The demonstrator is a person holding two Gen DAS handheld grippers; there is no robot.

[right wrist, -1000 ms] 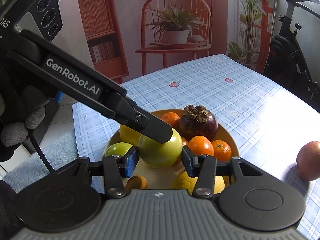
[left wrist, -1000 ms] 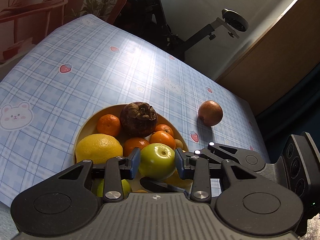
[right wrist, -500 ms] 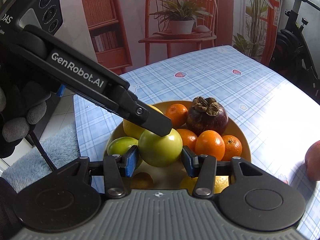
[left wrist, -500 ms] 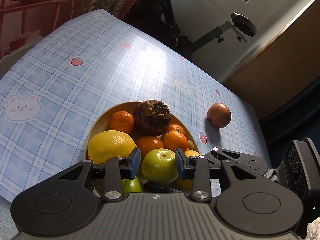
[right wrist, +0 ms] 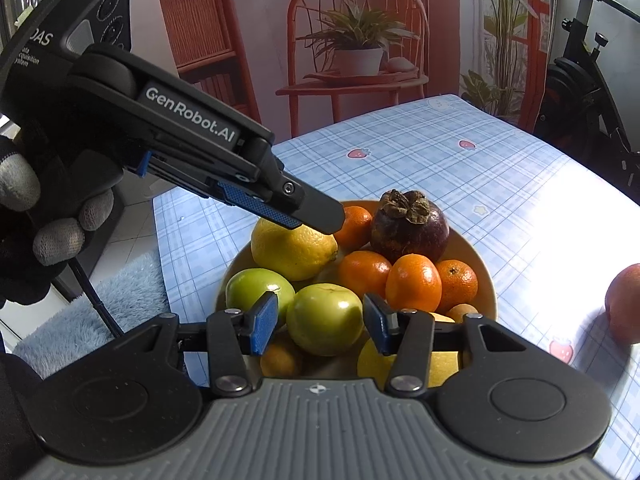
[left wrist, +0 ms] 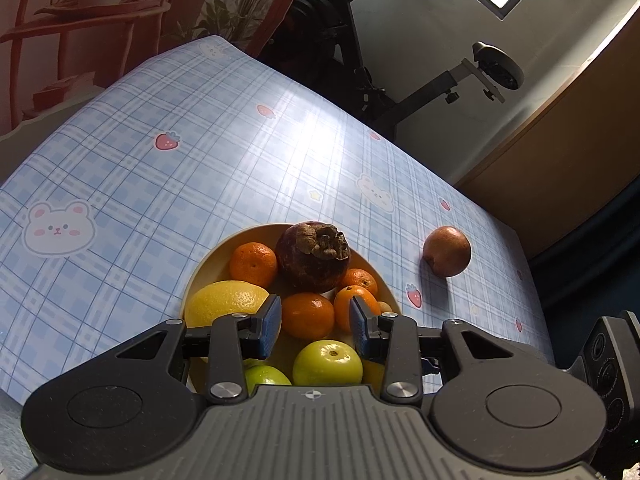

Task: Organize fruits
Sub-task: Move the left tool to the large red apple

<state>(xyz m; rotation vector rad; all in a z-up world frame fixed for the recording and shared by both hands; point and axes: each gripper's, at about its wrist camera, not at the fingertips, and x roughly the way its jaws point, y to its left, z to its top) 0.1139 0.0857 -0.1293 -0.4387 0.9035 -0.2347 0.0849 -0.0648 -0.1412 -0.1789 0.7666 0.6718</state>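
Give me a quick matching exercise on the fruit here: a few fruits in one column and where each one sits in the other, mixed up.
1. mangosteen
2. lemon
3. reddish fruit
4. front green apple

a. on the tablecloth, outside the bowl
b. between the right tongs' pads
c. at the bowl's far side
d. under the left tongs' tip

Pairs: 1-c, 2-d, 3-a, 4-b

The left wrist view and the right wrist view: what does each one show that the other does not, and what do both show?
Only the left wrist view: the black exercise-bike saddle and the white bear print on the cloth.
Only the right wrist view: the grey-gloved hand, the fluffy blue rug and the potted plant on the red chair.
Both: the yellow bowl of fruit, the dark purple mangosteen and the reddish round fruit lying outside the bowl.
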